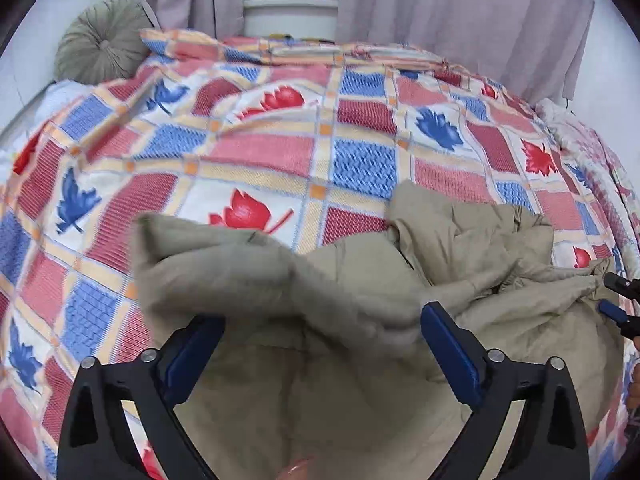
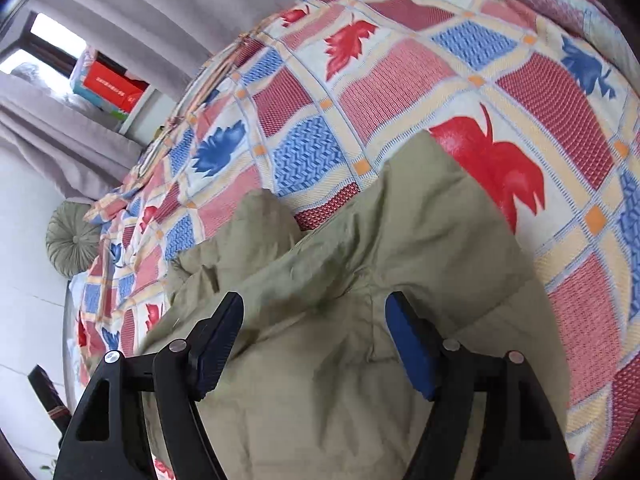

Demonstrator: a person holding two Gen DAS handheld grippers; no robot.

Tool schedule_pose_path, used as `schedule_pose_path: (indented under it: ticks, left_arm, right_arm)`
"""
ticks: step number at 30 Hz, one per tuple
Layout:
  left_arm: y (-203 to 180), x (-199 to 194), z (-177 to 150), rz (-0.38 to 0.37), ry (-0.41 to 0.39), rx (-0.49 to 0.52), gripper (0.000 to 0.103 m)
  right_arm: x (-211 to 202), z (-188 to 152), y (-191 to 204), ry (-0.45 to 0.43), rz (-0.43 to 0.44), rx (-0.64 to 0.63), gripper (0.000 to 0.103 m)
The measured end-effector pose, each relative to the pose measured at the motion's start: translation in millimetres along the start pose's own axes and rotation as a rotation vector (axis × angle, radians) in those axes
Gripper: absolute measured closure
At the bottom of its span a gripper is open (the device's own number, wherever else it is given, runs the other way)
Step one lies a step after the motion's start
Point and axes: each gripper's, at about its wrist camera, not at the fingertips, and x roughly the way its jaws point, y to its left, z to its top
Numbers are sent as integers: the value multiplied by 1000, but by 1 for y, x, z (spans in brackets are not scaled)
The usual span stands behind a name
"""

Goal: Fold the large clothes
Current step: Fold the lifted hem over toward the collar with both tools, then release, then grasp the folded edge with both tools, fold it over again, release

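We see khaki padded jacket (image 1: 460,248) crumpled on bed's leaf-print patchwork bedspread (image 1: 280,148), near edge. Left gripper (image 1: 320,328) jaws apart, blurred sleeve between them, not clamped. Right gripper (image 2: 314,320) jaws apart over jacket body. We'd judge: pinch seam edges, pull flat before folding, avoid bunching.

Khaki garment (image 1: 360,280) lies crumpled on the leaf-patterned bedspread (image 1: 260,152), one blurred fold raised between the left tongs (image 1: 322,336), whose jaws stand wide apart. Right tongs (image 1: 620,300) touch the garment's right edge. Round grey cushion (image 1: 102,40) sits beyond the bedspread's far left corner.
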Motion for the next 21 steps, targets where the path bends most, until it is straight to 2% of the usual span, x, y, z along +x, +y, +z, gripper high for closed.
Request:
schedule_pose_path:
  ticks: [2, 3, 4, 5, 6, 8, 11, 16, 21]
  left_arm:
    - [0, -10, 2, 9, -15, 22, 4]
    - [0, -11, 2, 5, -12, 24, 4]
    - [0, -11, 1, -9, -8, 27, 5]
    - [-1, -10, 0, -36, 0, 37, 22]
    - [-4, -5, -1, -60, 22, 53, 46]
    - [-12, 8, -5, -99, 66, 61, 65]
    - [-29, 31, -12, -92, 80, 52, 65]
    - [-39, 91, -18, -10, 113, -36, 65]
    - [-43, 118, -11, 24, 126, -26, 65]
  right_arm:
    - [-7, -7, 2, 7, -16, -15, 27]
    - [-10, -11, 3, 13, -26, -25, 35]
    - [-11, -16, 4, 20, -33, -40, 62]
    - [-9, -20, 6, 41, -43, -66, 73]
    - [-7, -24, 9, 54, -51, -92, 77]
    - [2, -29, 16, 73, -64, -169, 81]
    - [30, -33, 23, 105, -95, -240, 81]
    - [76, -21, 20, 83, -150, -237, 85]
    - [99, -10, 22, 75, -188, -248, 85]
